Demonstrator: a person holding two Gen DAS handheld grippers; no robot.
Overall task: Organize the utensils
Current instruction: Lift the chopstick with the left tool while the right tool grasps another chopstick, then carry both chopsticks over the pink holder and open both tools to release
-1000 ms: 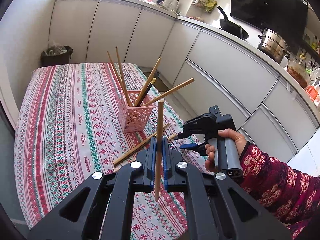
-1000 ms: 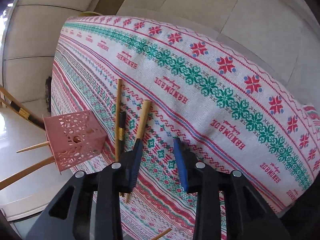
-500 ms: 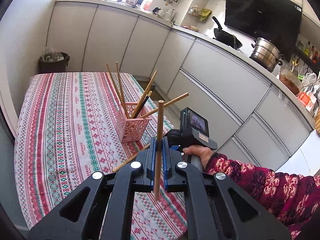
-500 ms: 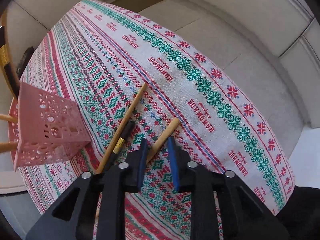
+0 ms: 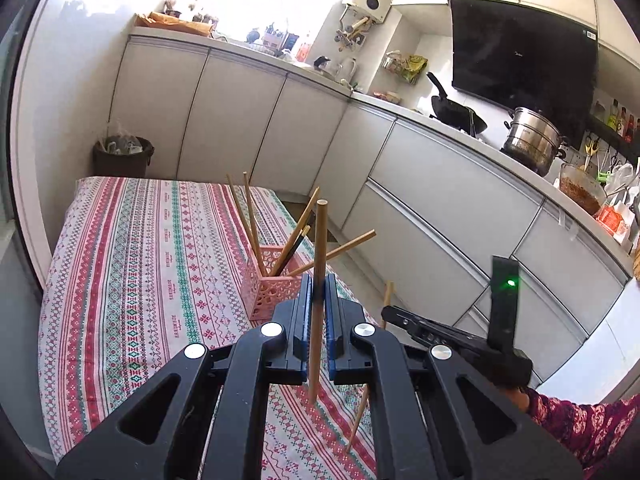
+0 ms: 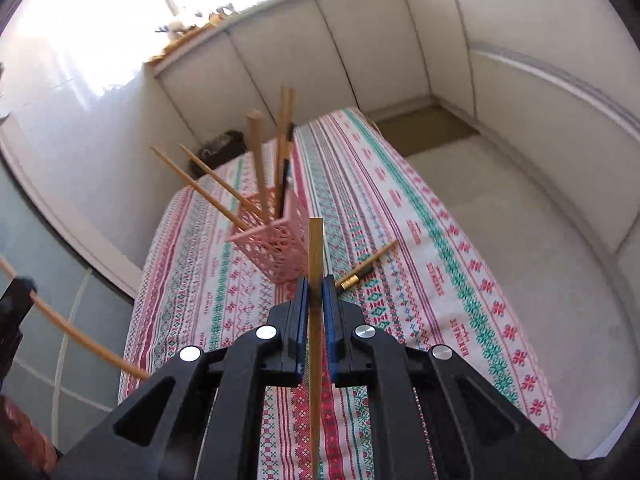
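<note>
Both tongs are clamped: left gripper [image 5: 316,300] pinches a round wooden chopstick [image 5: 319,264] upright, right gripper [image 6: 316,300] a square bamboo chopstick [image 6: 315,256]. Mid-frame stands the pink perforated plastic basket [image 6: 276,248], holding chopsticks.

Tablecloth [image 6: 440,280]: repeated "HANDMADE" woven in red.

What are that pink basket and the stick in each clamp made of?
The pink basket looks like moulded plastic: matt, uniform colour, lattice cut-outs. The sticks in the left gripper and right gripper look like bamboo or wood: pale tan, dull, unpainted.
</note>
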